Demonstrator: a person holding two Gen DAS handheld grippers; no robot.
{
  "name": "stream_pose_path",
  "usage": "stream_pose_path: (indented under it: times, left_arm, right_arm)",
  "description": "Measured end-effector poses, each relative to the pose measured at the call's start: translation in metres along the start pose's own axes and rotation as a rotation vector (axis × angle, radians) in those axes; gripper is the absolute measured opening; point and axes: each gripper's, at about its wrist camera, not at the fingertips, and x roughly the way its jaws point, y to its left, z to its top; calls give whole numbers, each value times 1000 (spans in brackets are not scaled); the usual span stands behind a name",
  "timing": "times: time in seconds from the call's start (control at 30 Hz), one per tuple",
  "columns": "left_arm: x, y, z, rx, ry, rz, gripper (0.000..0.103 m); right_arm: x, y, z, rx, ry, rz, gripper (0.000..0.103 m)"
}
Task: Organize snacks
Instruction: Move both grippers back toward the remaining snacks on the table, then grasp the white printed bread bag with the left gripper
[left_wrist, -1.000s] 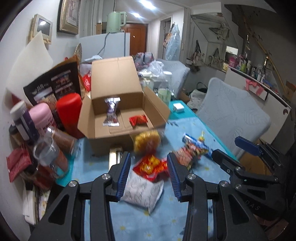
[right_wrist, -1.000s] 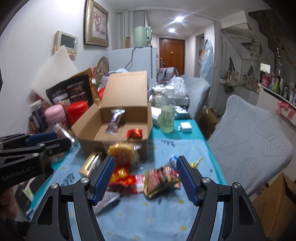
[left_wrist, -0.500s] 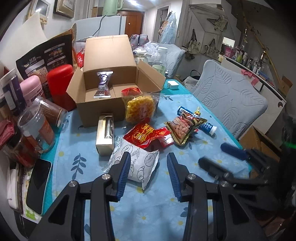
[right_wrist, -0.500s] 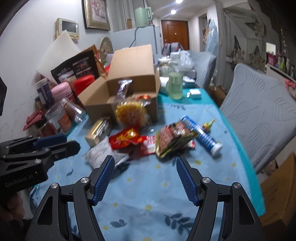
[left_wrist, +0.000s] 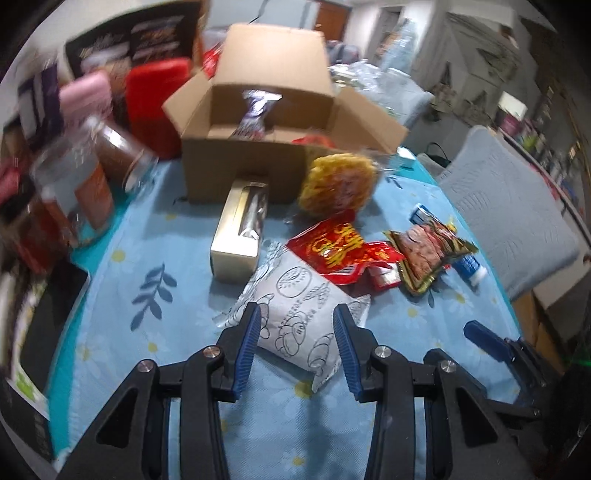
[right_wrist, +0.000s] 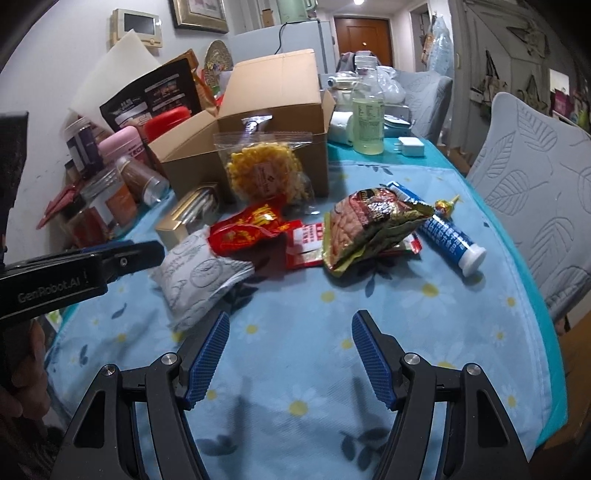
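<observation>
Ceiling lights, dim room; left view motion-blurred; fisheye edges warped.

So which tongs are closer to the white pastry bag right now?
Left. The left tongs straddle the white pastry bag; the right tongs hang over bare tablecloth, off to the bag's right.

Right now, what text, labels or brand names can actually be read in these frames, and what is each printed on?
"GenRobot.AI": on the side of the left claw, in the right wrist view.
Red snack packet: large yellow characters, not legible.
White pastry packet: circular printed stamp, too blurred to read.
Blue tube: white characters, too small.
Black bag behind the box: print too small.
</observation>
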Motion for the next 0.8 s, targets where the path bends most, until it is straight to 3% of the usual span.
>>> stream_pose_path:
  times: [0.13,0.27,0.47,0.53,0.6,0.8]
  left_arm:
    - [12,7,-2,-50,70,8,40]
    - [20,8,-4,-88,122,-12,40]
    - [32,-2,5,-61,147,13,41]
    - [34,-3,10,-57,162,29,52]
    - [40,-1,12,-80,189,38,76]
    - [54,3,16,-134,220,31,80]
  right_arm:
    - [4,-7,7,16,-8,64,70]
    - [8,-9,13,0,-25,62,73]
    - [22,-13,15,-24,9,101,78]
    - [25,-15,15,-25,17,100,79]
    - [28,-16,16,-26,23,92,79]
    - [31,-23,17,-16,24,69,79]
